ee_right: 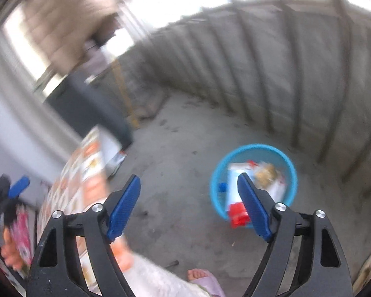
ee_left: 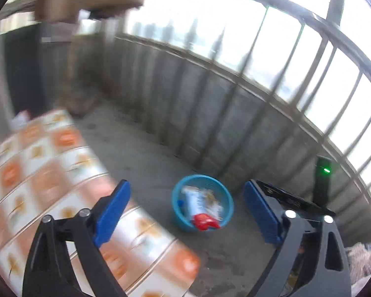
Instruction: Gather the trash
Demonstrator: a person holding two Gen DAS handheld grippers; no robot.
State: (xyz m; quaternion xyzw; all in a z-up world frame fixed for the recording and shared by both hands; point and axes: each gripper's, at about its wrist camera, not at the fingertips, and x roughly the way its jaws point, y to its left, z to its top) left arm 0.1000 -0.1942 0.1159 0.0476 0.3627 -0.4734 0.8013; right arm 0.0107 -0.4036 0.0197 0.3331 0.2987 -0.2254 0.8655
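Observation:
A blue plastic basket (ee_left: 225, 193) stands on the concrete floor near the wall and holds trash: a white and blue carton (ee_left: 197, 201) with a red cap (ee_left: 206, 221) and snack wrappers. It also shows in the right wrist view (ee_right: 290, 170), with the carton (ee_right: 232, 190) and wrappers (ee_right: 267, 173) inside. My left gripper (ee_left: 185, 210) is open and empty, held above the floor short of the basket. My right gripper (ee_right: 189, 205) is open and empty, left of the basket. Both views are blurred.
A table with an orange and white patterned cloth (ee_left: 49, 185) is at the left, seen also in the right wrist view (ee_right: 86, 173). A grey wall with a metal railing (ee_left: 235, 99) runs behind. The person's bare foot (ee_right: 197, 273) is near the bottom.

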